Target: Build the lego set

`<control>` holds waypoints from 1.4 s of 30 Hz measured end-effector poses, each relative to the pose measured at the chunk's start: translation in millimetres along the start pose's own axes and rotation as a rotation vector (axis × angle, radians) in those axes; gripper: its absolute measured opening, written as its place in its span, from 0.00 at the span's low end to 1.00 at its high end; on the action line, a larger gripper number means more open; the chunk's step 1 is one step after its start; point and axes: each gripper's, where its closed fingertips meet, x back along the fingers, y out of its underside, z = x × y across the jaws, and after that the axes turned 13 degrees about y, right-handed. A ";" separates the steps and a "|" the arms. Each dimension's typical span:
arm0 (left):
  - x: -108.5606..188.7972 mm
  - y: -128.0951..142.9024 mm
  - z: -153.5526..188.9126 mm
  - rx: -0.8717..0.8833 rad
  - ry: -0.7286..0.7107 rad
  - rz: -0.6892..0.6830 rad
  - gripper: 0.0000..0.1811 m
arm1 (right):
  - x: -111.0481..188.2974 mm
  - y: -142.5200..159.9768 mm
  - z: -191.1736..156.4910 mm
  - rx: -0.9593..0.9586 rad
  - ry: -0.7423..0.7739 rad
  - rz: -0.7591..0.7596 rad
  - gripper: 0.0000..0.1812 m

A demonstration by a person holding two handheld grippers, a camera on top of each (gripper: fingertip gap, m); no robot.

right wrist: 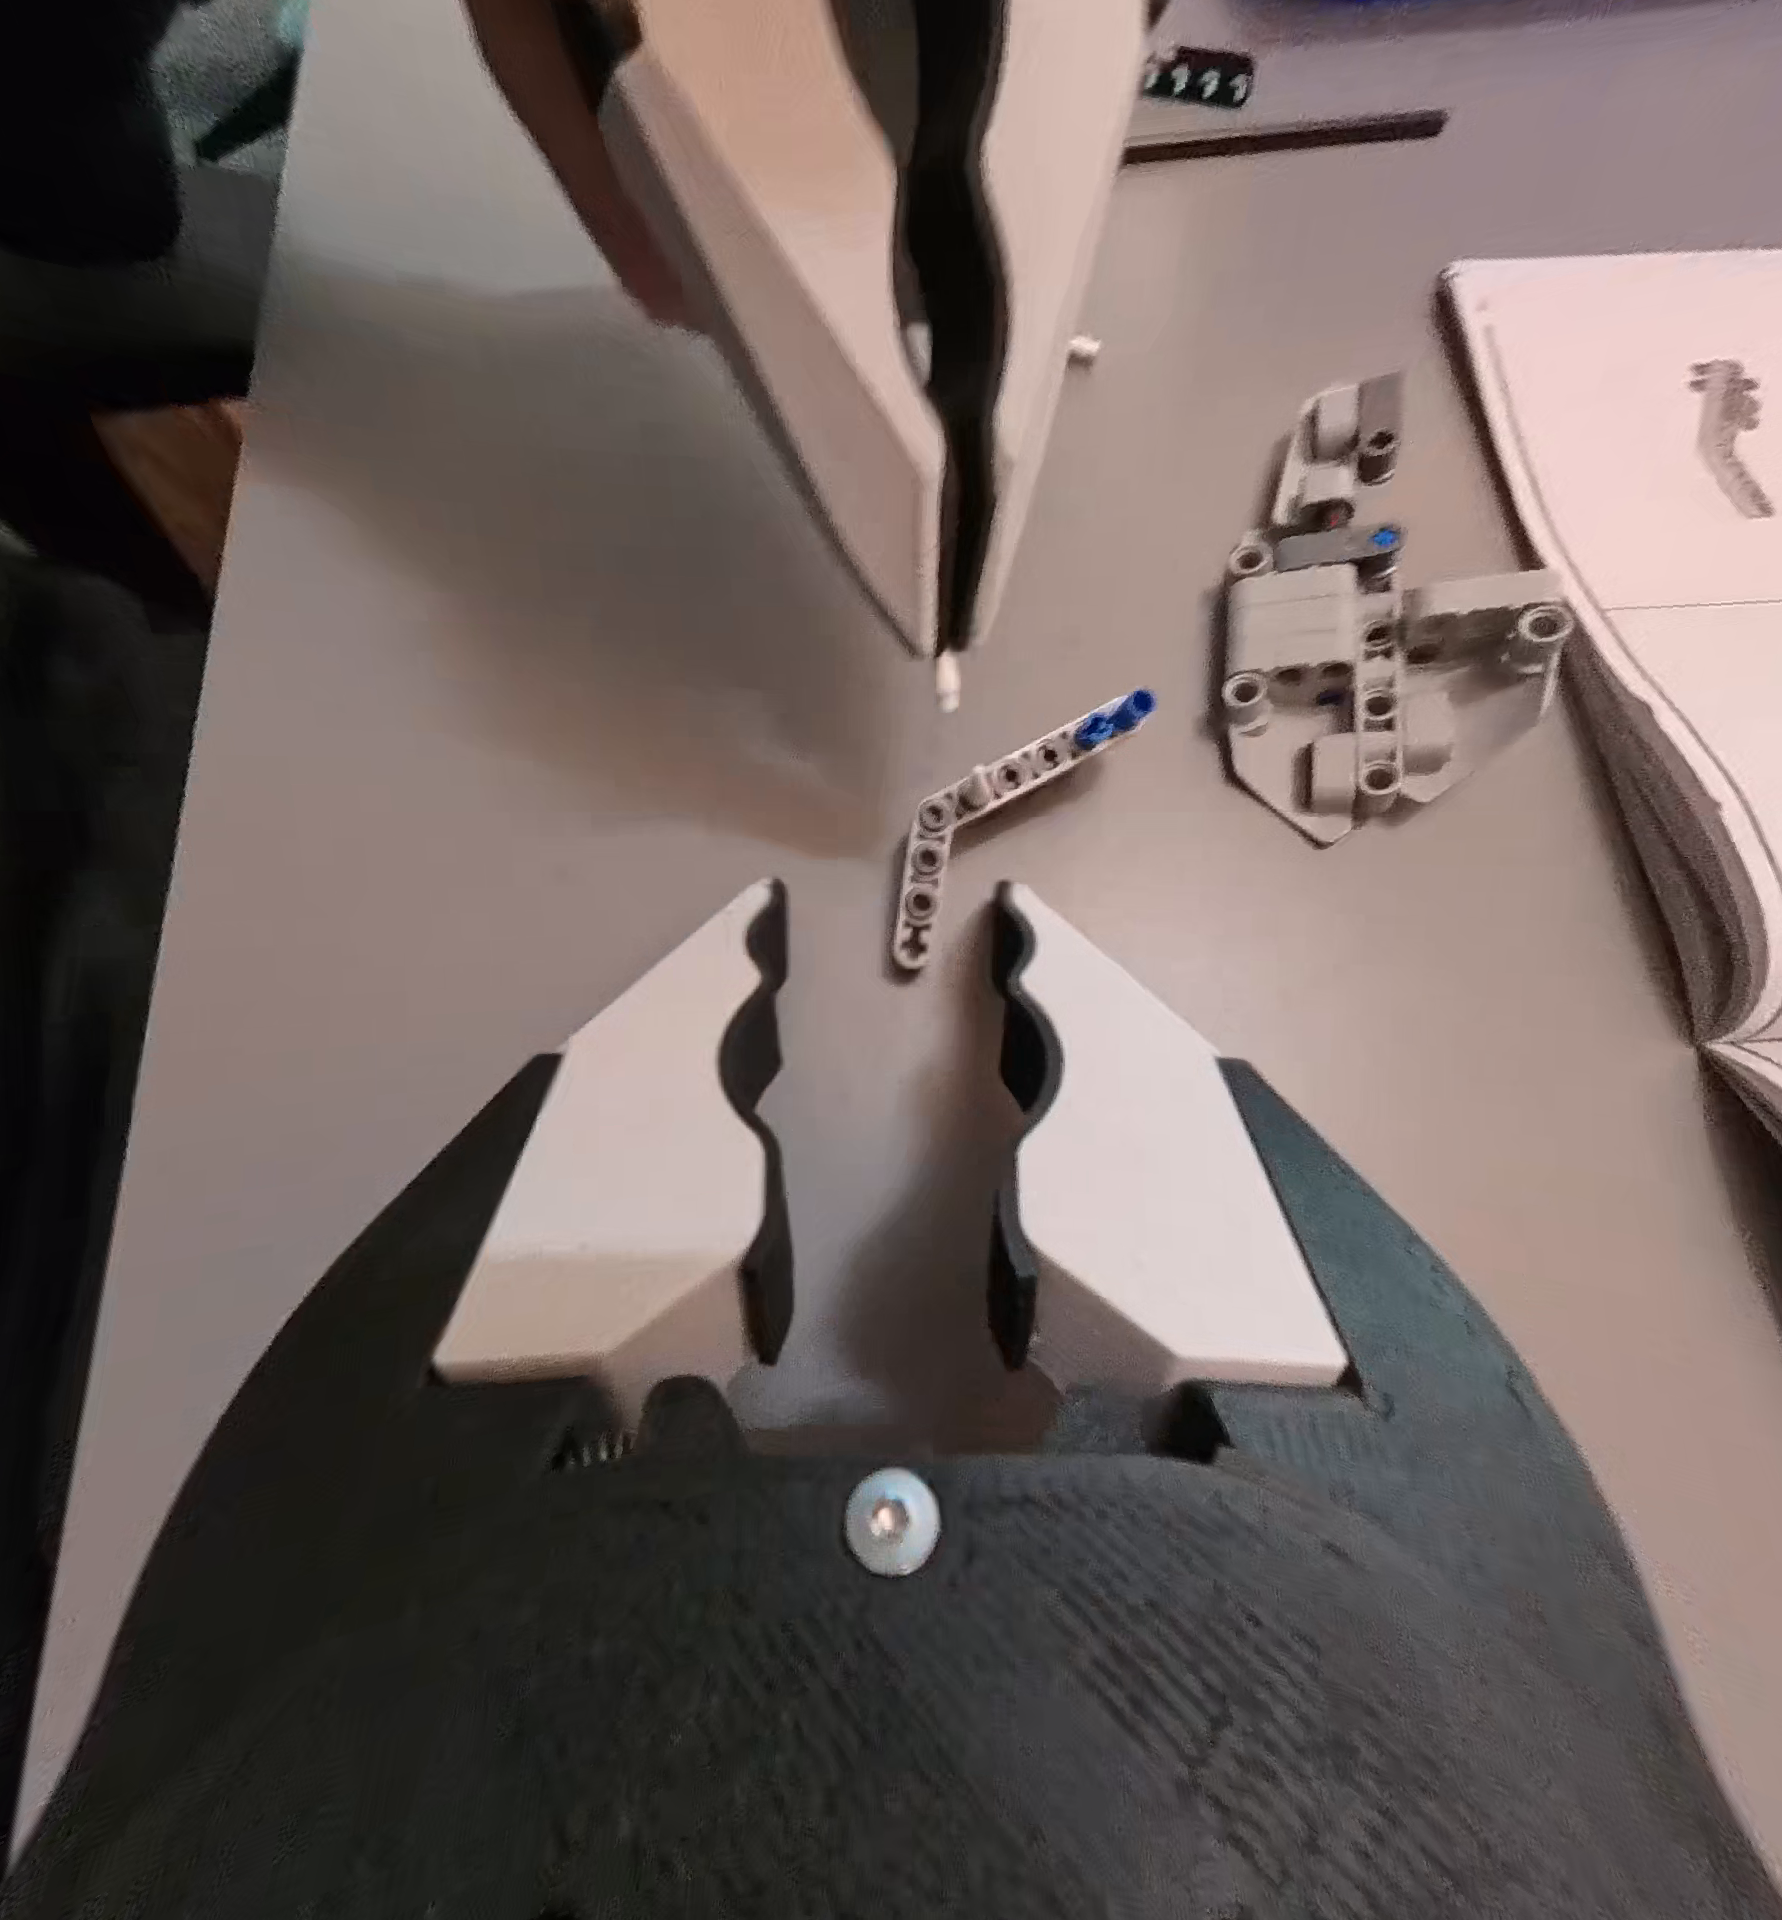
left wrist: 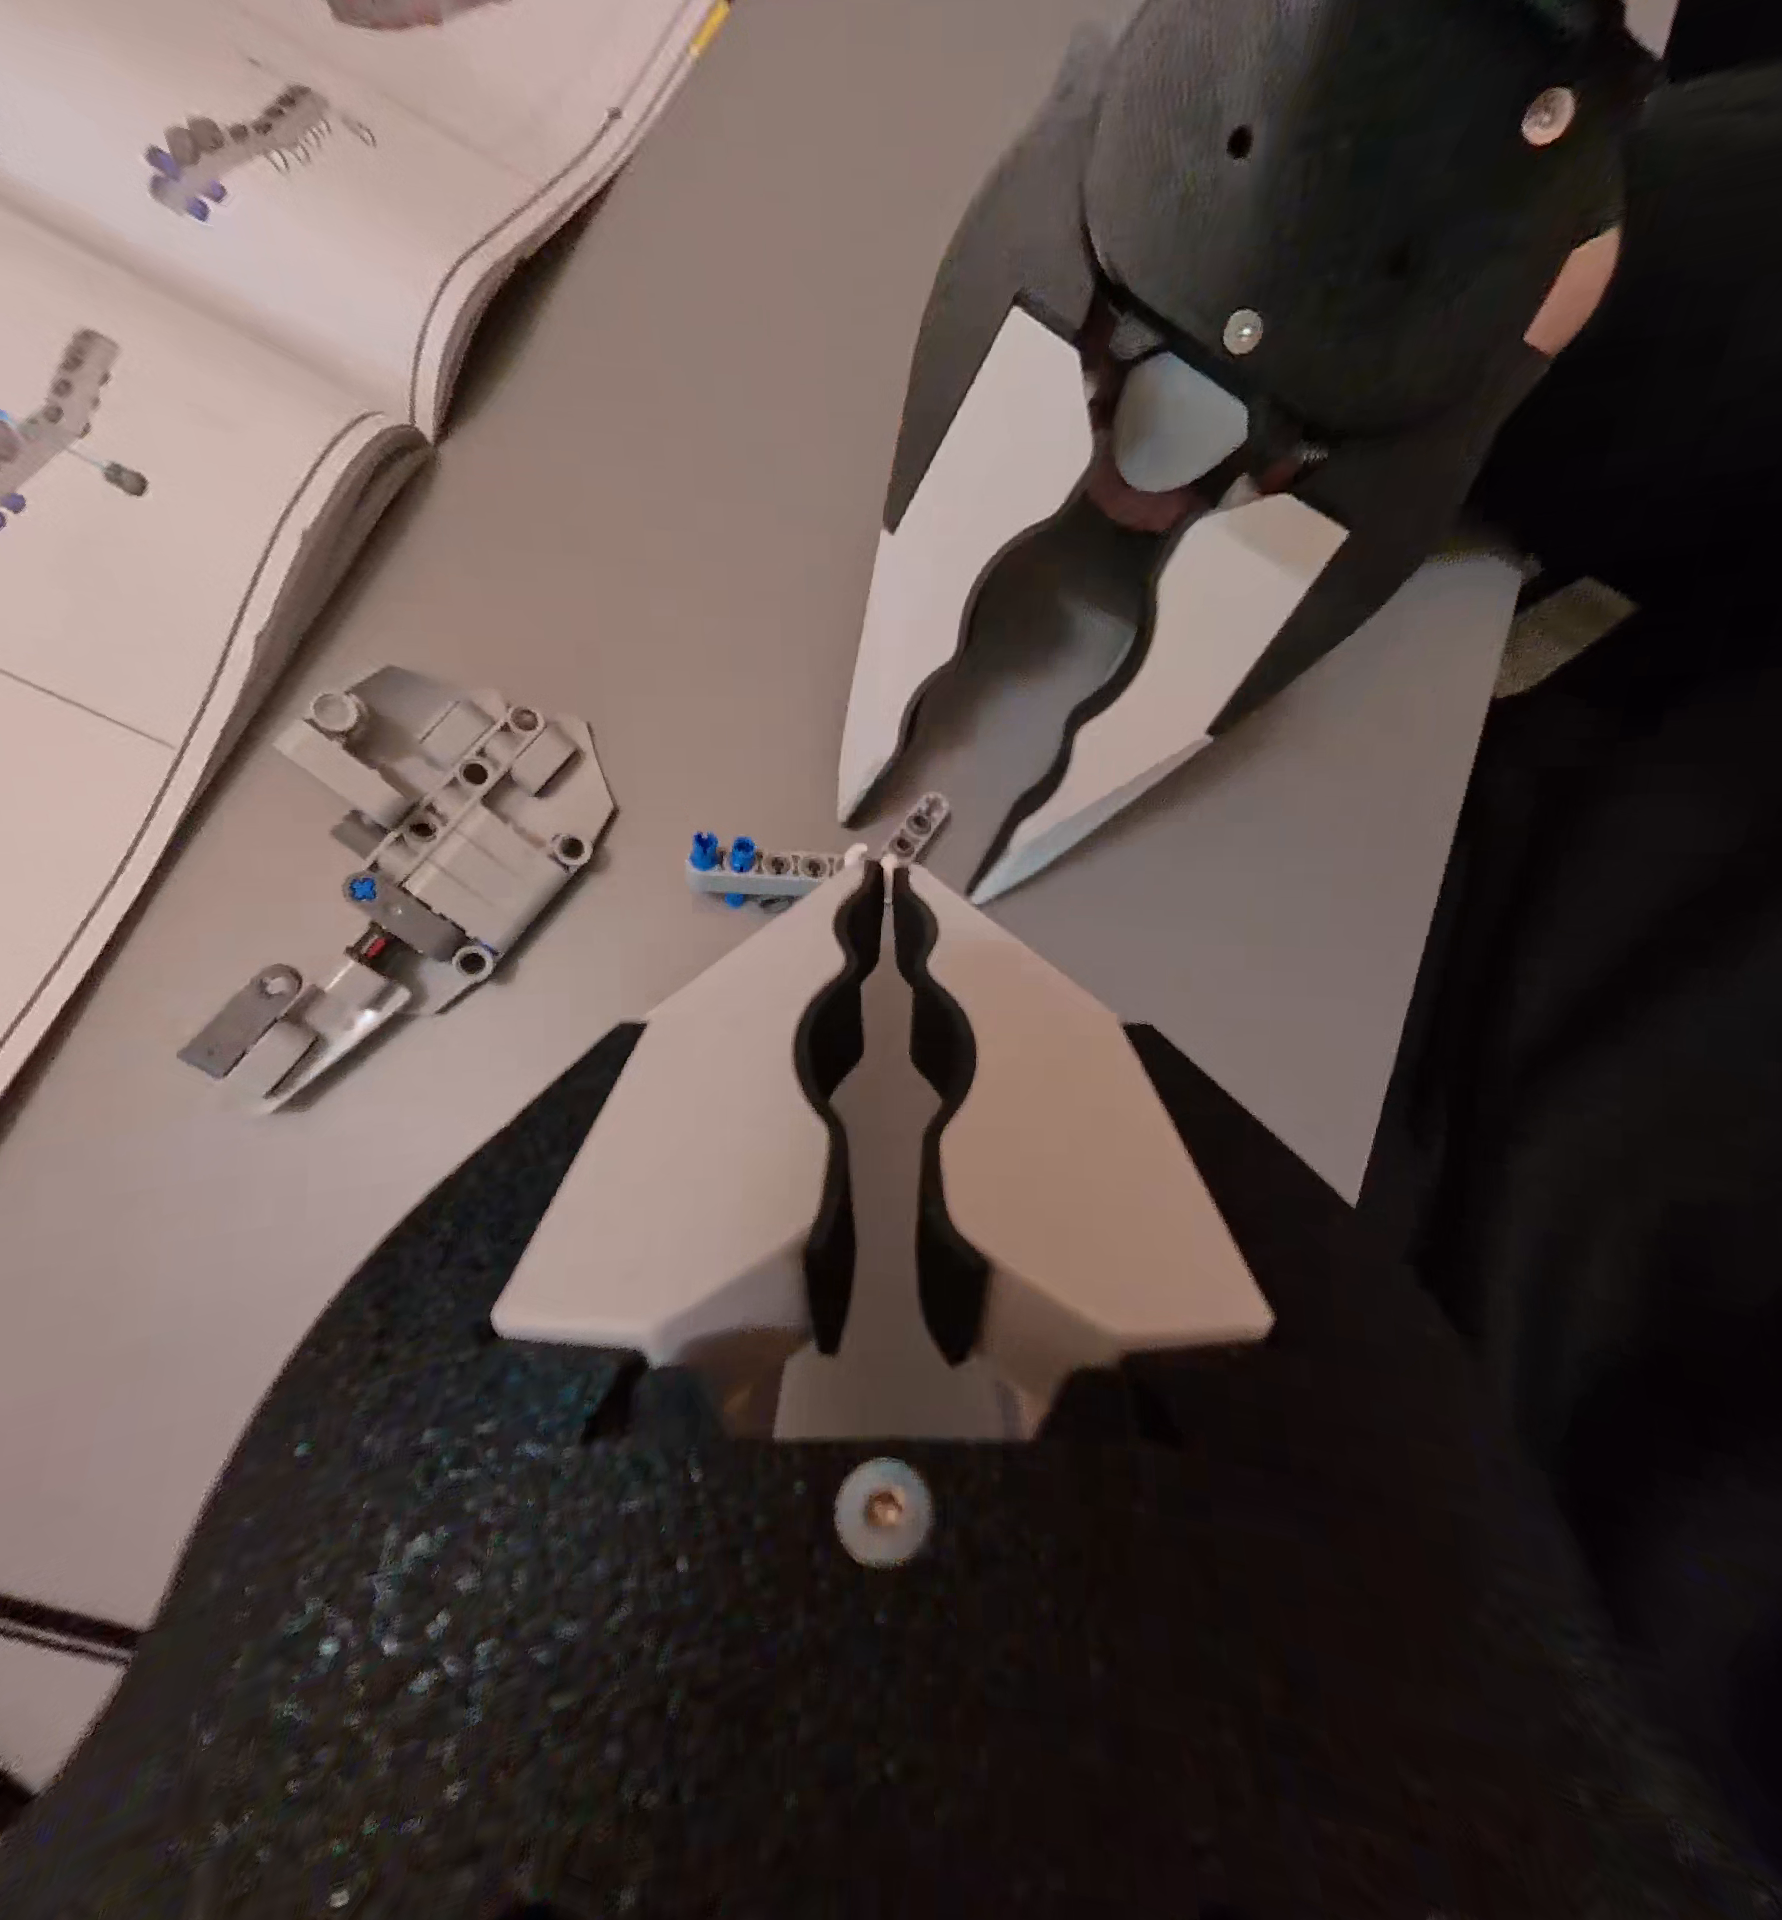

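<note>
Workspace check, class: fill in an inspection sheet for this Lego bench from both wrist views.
Surface: grey table, mostly bare.
Job's things: bent grey beam with blue pins lying flat; larger grey assembly beside it; open instruction booklet.
Clutter: one small white piece lying loose.
Grippers: left claw shut on a small white pin above the beam; right claw open, straddling the beam's near end.
Cables: nothing seen.
Surroundings: dark, unclear.

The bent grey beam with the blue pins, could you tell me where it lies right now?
The bent grey beam lies flat on the table, one end just beyond the open right gripper, left of the grey assembly.
</note>
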 end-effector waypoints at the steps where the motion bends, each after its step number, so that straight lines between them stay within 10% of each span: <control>1: -1.6 0.5 0.8 -0.002 0.001 -0.022 0.00 | -2.4 0.7 2.7 -0.008 0.012 -0.013 0.17; 14: -8.8 11.4 2.5 0.041 -0.155 -0.129 0.00 | -12.5 -7.5 -0.4 0.044 0.124 -0.003 0.03; 24: -0.8 16.2 5.0 -0.001 -0.353 0.174 0.00 | -5.8 -20.4 16.9 0.396 0.606 0.038 0.03; 42: -5.7 19.5 -5.9 -0.123 -0.618 0.235 0.00 | -13.4 -10.1 17.1 0.423 0.746 -0.109 0.04</control>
